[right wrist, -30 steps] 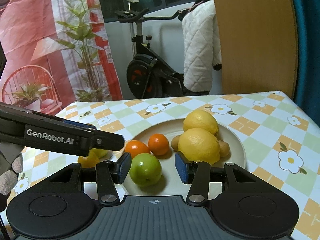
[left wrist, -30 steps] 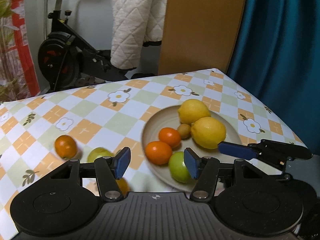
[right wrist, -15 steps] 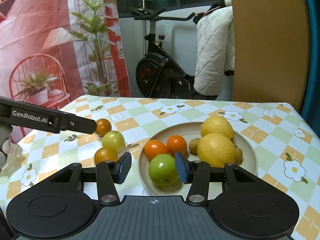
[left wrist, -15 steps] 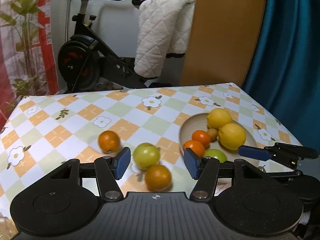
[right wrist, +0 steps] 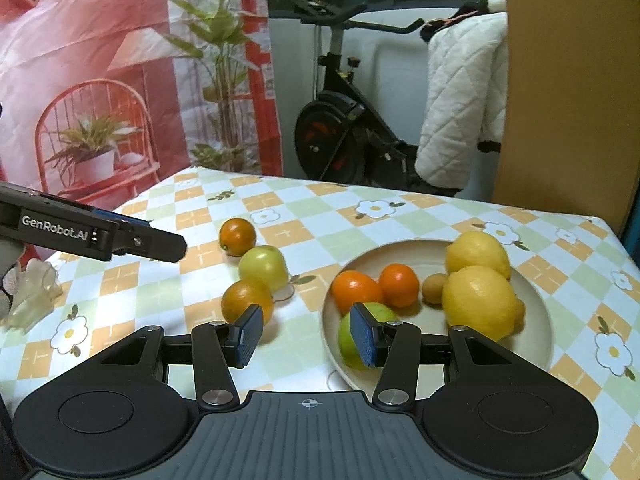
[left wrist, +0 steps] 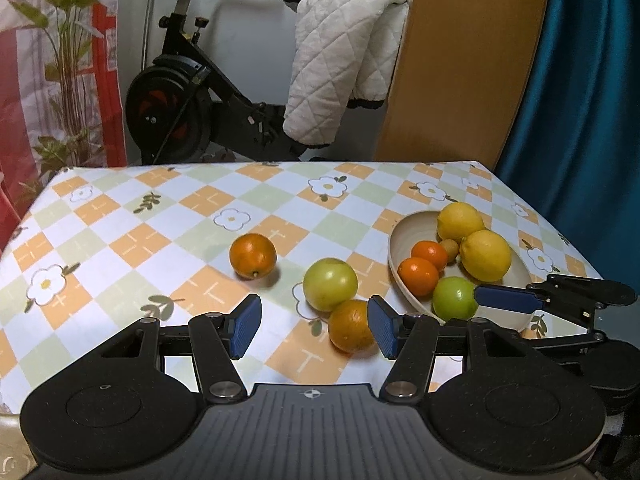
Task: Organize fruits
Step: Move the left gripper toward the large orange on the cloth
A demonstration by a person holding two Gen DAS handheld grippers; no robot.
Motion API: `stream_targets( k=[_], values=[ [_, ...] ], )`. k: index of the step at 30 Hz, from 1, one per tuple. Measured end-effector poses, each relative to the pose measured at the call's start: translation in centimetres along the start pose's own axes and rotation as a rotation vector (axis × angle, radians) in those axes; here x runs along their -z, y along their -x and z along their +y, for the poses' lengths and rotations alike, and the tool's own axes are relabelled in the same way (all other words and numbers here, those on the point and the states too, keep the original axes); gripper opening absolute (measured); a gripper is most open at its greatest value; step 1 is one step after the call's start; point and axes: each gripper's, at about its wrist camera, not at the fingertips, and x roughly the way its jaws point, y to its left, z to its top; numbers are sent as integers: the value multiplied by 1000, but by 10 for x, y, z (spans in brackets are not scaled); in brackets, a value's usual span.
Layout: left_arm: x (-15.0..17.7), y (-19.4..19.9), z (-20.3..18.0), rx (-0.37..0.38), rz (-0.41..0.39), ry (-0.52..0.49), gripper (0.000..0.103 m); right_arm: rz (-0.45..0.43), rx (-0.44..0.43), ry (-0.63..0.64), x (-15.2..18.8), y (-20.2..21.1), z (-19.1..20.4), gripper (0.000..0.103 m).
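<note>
A beige plate (left wrist: 520, 270) (right wrist: 536, 292) on the checkered table holds two lemons (left wrist: 485, 255), two small oranges (left wrist: 418, 276), a small brown fruit (right wrist: 435, 287) and a green apple (left wrist: 454, 298). Three fruits lie loose on the cloth left of the plate: a far orange (left wrist: 253, 255) (right wrist: 237, 236), a yellow-green apple (left wrist: 330, 284) (right wrist: 263, 268) and a near orange (left wrist: 351, 331) (right wrist: 246, 302). My left gripper (left wrist: 314, 330) is open and empty, above the near orange. My right gripper (right wrist: 306, 334) is open and empty, at the plate's near-left rim by the green apple (right wrist: 362, 334).
An exercise bike (left wrist: 192, 92) with a white quilted cover (left wrist: 344, 60) stands behind the table. A wooden panel (left wrist: 460, 60) and teal curtain (left wrist: 580, 80) are at the back right. A crumpled clear plastic piece (right wrist: 32, 296) lies at the table's left edge.
Both grippers have pulled back and up from the plate. The left one has swung left, so the three loose fruits now sit in front of it. Both stay open.
</note>
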Motion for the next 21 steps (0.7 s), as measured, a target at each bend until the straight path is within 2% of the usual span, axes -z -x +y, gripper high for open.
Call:
stream_targets(
  k=[13,21],
  values=[
    [3,-28,-2,74,55,63,61,40,-85,94,-4,-40,24,45],
    [2,-50,-6,87,94,77,61,56,-118,123,-4,-63,33,44]
  ],
)
